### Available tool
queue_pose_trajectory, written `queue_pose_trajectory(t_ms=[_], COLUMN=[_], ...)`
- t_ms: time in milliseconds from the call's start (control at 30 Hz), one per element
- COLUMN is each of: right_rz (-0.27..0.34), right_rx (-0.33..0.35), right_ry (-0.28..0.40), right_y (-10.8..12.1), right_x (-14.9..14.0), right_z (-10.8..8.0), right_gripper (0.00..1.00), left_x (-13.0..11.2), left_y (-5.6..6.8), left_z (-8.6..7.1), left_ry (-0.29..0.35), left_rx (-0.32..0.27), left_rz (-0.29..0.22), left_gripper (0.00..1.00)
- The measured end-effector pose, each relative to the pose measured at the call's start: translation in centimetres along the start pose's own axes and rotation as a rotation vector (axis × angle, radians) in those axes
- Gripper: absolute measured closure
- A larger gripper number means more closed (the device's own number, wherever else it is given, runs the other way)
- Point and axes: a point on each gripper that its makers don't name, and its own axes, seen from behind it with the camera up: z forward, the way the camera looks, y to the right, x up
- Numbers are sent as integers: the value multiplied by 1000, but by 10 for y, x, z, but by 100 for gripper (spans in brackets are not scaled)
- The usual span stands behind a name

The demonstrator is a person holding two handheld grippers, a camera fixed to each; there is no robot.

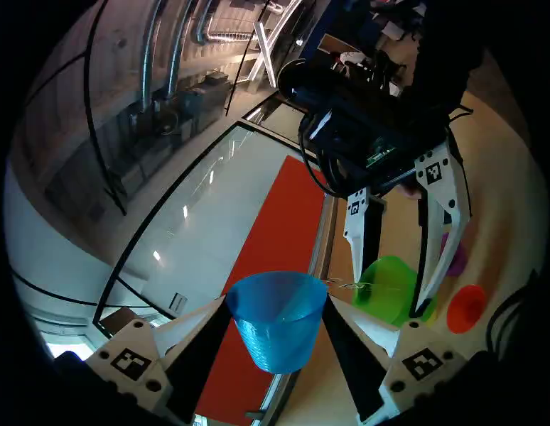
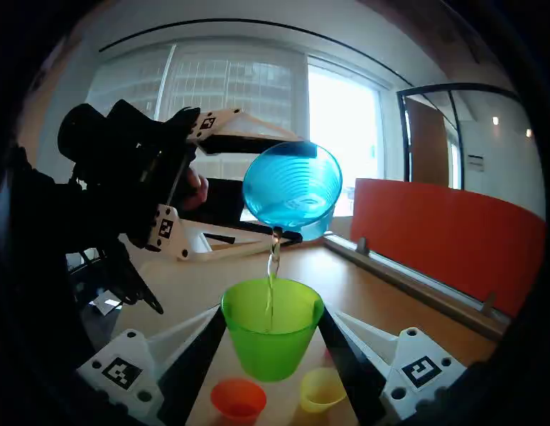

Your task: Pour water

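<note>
Pinching tipped blue cup in left tongs above green cup, clamped in right tongs; near it on desk, orange cup, yellow cup.

Five cups: blue cup, green cup, orange cup, yellow cup, purple cup. Two: left gripper, right gripper.

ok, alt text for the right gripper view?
A tilted blue cup, clamped in the left gripper, pours a thin stream of water into a green cup held upright in the right gripper. Below, a small orange cup and a yellow cup stand on the wooden table; a red partition and bright windows lie behind.
</note>
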Motion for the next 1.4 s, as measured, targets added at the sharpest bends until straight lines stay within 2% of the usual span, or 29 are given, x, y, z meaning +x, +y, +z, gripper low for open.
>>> queue_pose_trajectory(t_ms=[1400], right_rz=[-11], right_rx=[5], right_ry=[5], right_y=[-4], right_x=[5], right_z=[-2], right_gripper=[8], left_x=[4], left_y=[-4], left_z=[-2], left_ry=[10], left_rx=[14], left_rz=[40], left_gripper=[13])
